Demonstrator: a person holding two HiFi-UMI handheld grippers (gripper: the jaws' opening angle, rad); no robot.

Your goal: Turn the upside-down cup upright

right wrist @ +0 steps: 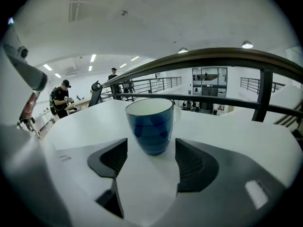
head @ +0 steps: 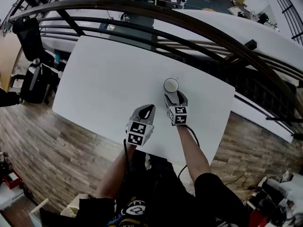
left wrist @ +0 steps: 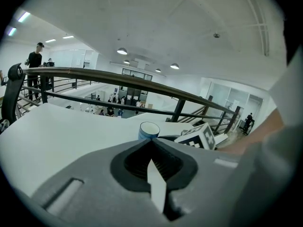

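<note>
Cup (right wrist: 152,126) upright on white table (head: 109,79), blue outside, white inside. Just ahead and right of the left gripper (left wrist: 150,143), jaws pressed together on nothing. Between the tips of the right gripper (head: 175,98), jaws spread wide either side.

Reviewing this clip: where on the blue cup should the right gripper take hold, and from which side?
The blue cup stands mouth up on the table, and its round wall narrows toward the base. It is probably best gripped across the wall at about mid-height, coming in level from the person's side, where the right gripper faces it with jaws open.
</note>
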